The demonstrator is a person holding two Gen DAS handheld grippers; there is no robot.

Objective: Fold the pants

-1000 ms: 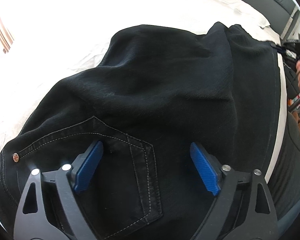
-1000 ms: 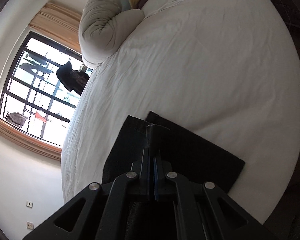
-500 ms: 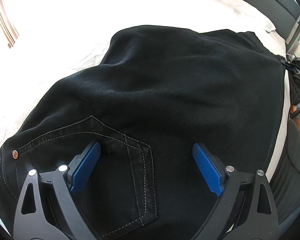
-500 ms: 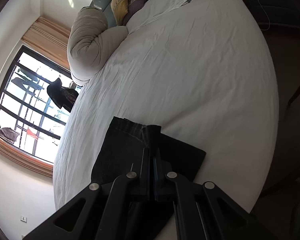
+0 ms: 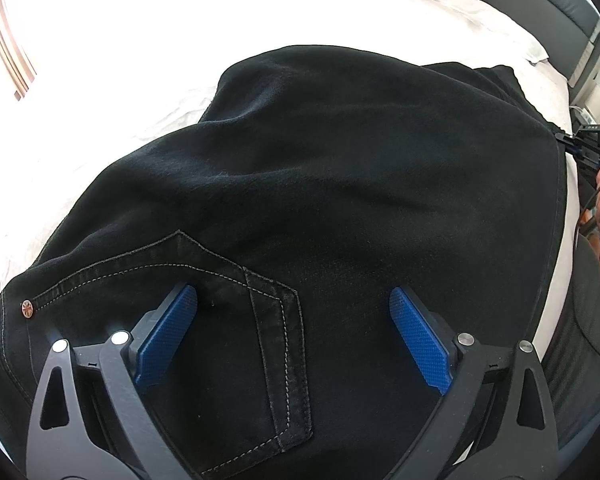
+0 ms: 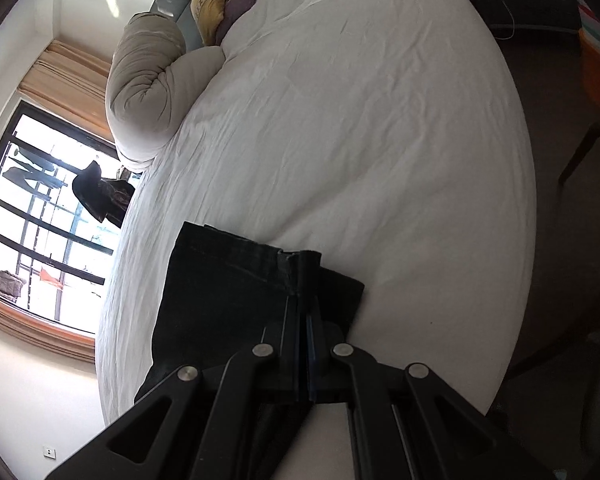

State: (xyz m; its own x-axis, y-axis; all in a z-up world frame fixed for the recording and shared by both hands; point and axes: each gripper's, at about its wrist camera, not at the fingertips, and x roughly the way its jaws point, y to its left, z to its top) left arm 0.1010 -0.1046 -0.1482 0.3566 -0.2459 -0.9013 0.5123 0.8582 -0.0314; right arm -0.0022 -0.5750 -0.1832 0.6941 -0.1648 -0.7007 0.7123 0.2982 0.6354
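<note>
My left claw (image 5: 292,336) stands nearly as wide as it goes, with nothing pinched; its blue pads (image 5: 166,336) hover just over the pants (image 5: 320,184), one over the back pocket (image 5: 228,320) at lower left of the frame, the other over plain cloth at lower right; whether they touch the fabric I cannot tell. The pants lie spread on the bed (image 5: 120,60), filling the middle of the left wrist view, their long axis running from the pocket end beneath this claw up toward the upper right. My right claw (image 6: 302,280) is clamped tight on a hem edge of the pants (image 6: 228,280) in the lower middle of its frame, white bed (image 6: 360,120) beyond. I judge the coming fold turns on that held end being carried along the long axis toward the pocket end; the left claw is the nearer to where it should land.
</note>
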